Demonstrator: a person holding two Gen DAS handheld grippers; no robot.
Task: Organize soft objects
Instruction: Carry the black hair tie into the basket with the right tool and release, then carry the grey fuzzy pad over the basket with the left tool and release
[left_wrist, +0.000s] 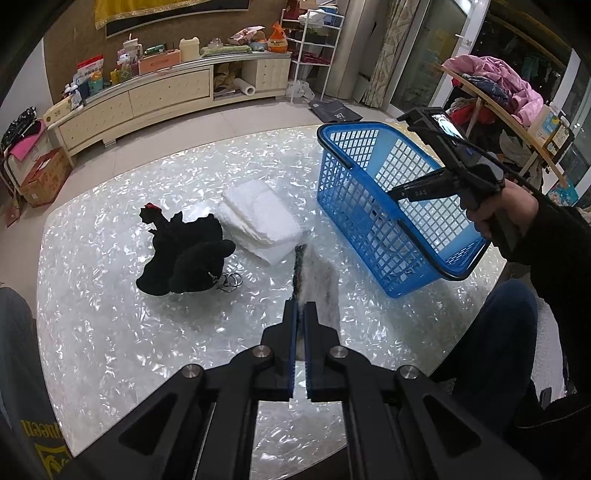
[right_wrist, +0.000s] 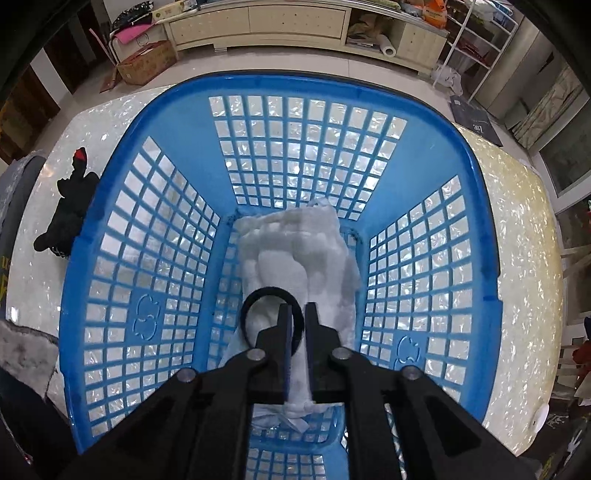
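Right gripper (right_wrist: 295, 332) pointing steeply down inside blue basket (right_wrist: 92, 266), jaws parted a little, white cloth (right_wrist: 295, 243) showing in the gap between them, pads not visibly pressing on it. Black ring (right_wrist: 255, 299), maybe a hair band, lying on the cloth just by the left finger. Looks like the release step of dropping the cloth in the basket. To do well: spread jaws wider before lifting, pull straight up so no fold or the ring snags on a finger, keep clear of the mesh walls and the basket handle.

Left gripper (left_wrist: 300, 314) pressed together, pinching a grey furry cloth (left_wrist: 317, 273) that hangs or rests low over the bench (left_wrist: 110, 332); cannot tell which. Likely next in line; best held off to the side until the right gripper clears the rim.

Further out on the bench: black plush chicken (left_wrist: 181, 254) with key rings, touching or just beside folded white towel (left_wrist: 258, 218), both outside the basket, waiting. Cabinet (left_wrist: 155, 96) along far wall, not relevant.
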